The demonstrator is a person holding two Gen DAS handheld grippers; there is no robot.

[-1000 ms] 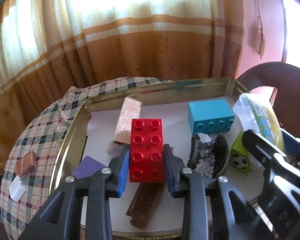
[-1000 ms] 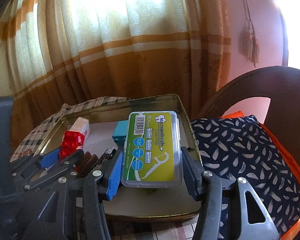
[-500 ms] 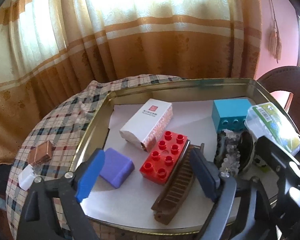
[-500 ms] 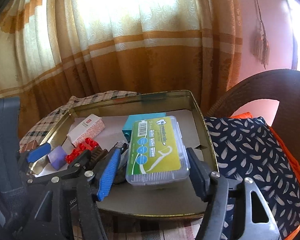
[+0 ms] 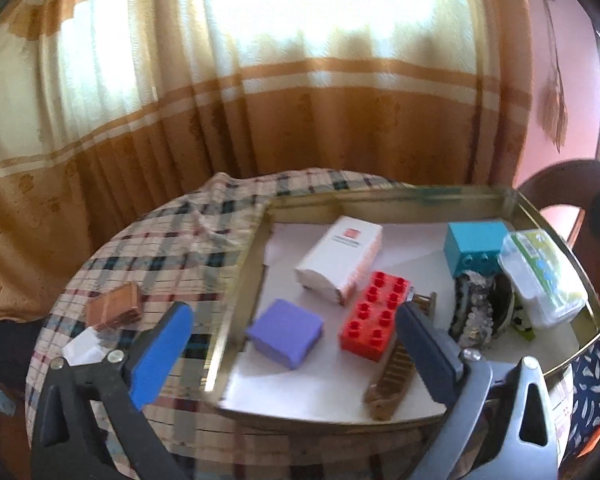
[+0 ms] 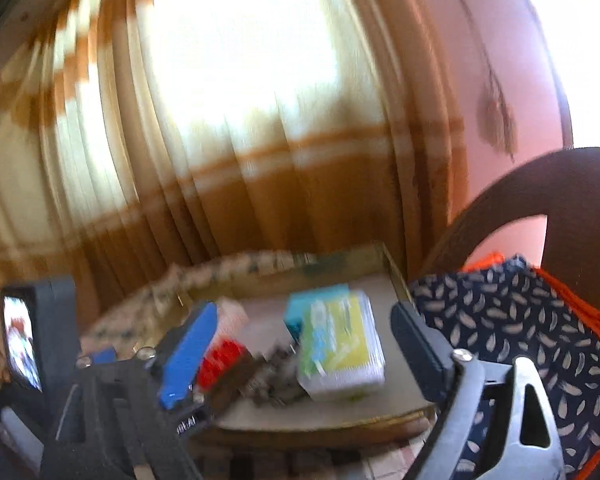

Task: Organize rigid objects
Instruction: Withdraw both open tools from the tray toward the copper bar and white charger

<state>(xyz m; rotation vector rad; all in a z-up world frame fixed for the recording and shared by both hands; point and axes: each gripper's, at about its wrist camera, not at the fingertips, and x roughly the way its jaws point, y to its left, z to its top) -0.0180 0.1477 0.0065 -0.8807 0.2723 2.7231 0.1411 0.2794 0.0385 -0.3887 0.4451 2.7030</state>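
Both the left gripper (image 5: 296,350) and right gripper (image 6: 300,354) gape wide and empty. Inside the metal tray (image 5: 236,300) lie the red brick (image 5: 374,316), purple block (image 5: 286,332) and floss-pick box (image 5: 542,284); a copper-brown block (image 5: 114,310) waits outside, left of the tray, likely next.

Backlit curtain (image 5: 300,60) glares white; right wrist view motion-blurred, fisheye edges dark.

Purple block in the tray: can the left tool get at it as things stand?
Probably yes. The left tool is open and empty, the purple block lies flat between its fingers' lines, top bare, with a gap to the red brick.
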